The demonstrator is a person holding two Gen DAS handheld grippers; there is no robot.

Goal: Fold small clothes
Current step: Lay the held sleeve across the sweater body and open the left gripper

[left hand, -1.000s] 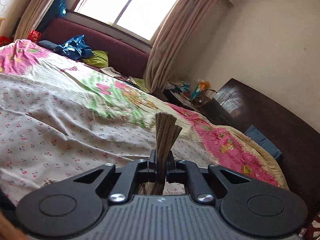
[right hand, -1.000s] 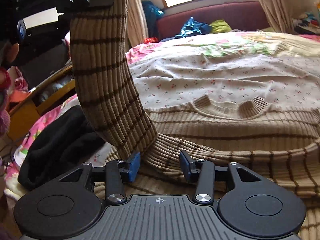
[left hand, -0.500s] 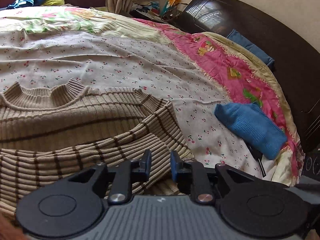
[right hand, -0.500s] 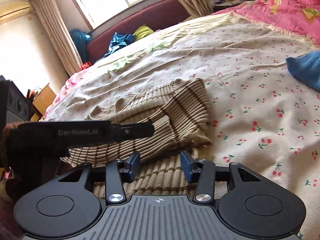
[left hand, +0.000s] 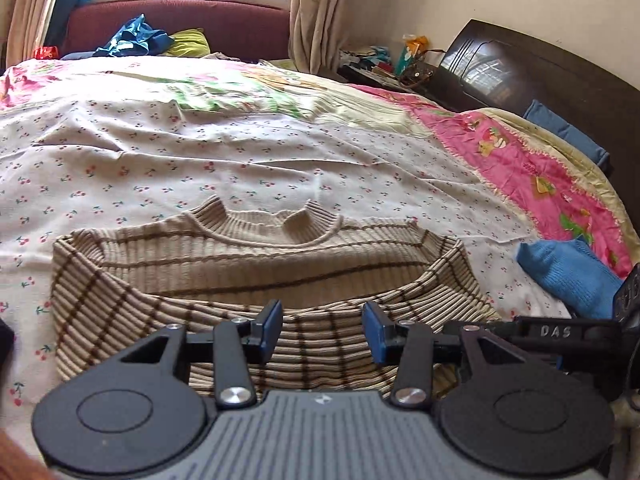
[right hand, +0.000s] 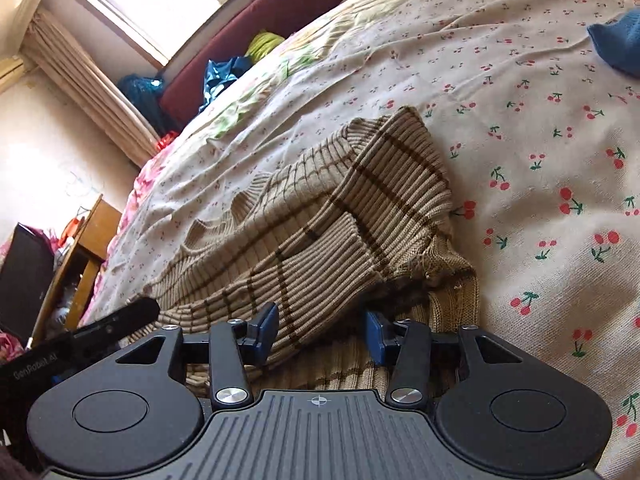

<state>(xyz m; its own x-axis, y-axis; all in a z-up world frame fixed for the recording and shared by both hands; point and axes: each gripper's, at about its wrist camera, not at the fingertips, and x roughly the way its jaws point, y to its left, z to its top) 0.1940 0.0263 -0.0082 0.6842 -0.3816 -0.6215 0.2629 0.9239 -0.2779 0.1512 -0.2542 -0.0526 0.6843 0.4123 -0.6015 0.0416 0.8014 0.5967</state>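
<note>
A beige ribbed sweater with brown stripes [left hand: 256, 268] lies flat on the cherry-print bed sheet [left hand: 200, 160], collar away from me, both sleeves folded across its chest. My left gripper [left hand: 322, 330] is open and empty just above the sweater's lower part. My right gripper [right hand: 322, 332] is open over the sweater's right edge [right hand: 320, 232], with the folded sleeve cuff lying between its jaws, not gripped. Each gripper shows at the edge of the other's view.
A blue knitted garment [left hand: 568, 276] lies on the sheet to the right of the sweater, also in the right wrist view [right hand: 618, 44]. A dark headboard [left hand: 560, 80] stands at the right. A red sofa with clothes [left hand: 160, 32] is under the window.
My left gripper carried the sleeve down from the air, laid it across the sweater, let go and opened wide. My right gripper stayed open and swung to the sweater's right edge.
</note>
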